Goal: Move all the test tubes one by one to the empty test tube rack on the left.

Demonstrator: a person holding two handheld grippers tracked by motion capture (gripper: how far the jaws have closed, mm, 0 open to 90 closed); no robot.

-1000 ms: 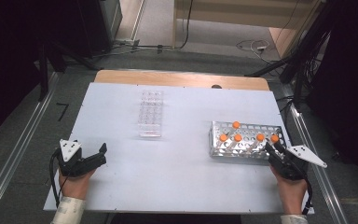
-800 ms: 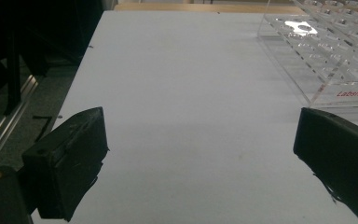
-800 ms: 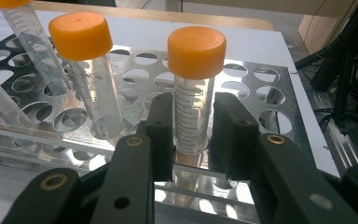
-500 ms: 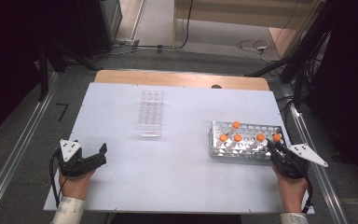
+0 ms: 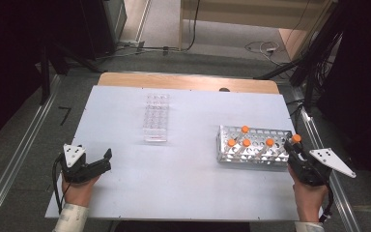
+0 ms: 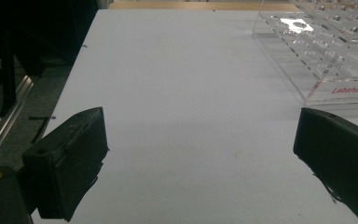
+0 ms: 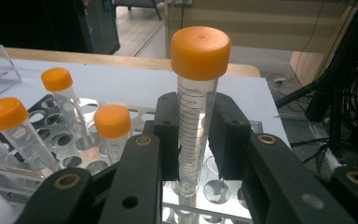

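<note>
Work in hand: an orange-capped tube (image 7: 196, 112) is gripped by the right claw (image 7: 196, 140) at the right end of the metal rack (image 5: 232, 153), upright, its lower end at the rack holes.
Right claw state: the jaws are clamped on the tube body, below the cap.
Left claw (image 6: 200, 158) state: the jaws are wide apart, nothing is held; it is kept low over the desk (image 5: 188, 183), near the left front corner.
Tubes in rack: four other capped tubes (image 5: 245, 129) are seen standing in the metal rack.
Clear rack (image 5: 155, 117): it is judged empty, well apart from the metal rack.
Progress: it is judged an early stage; most tubes are not yet handled.
</note>
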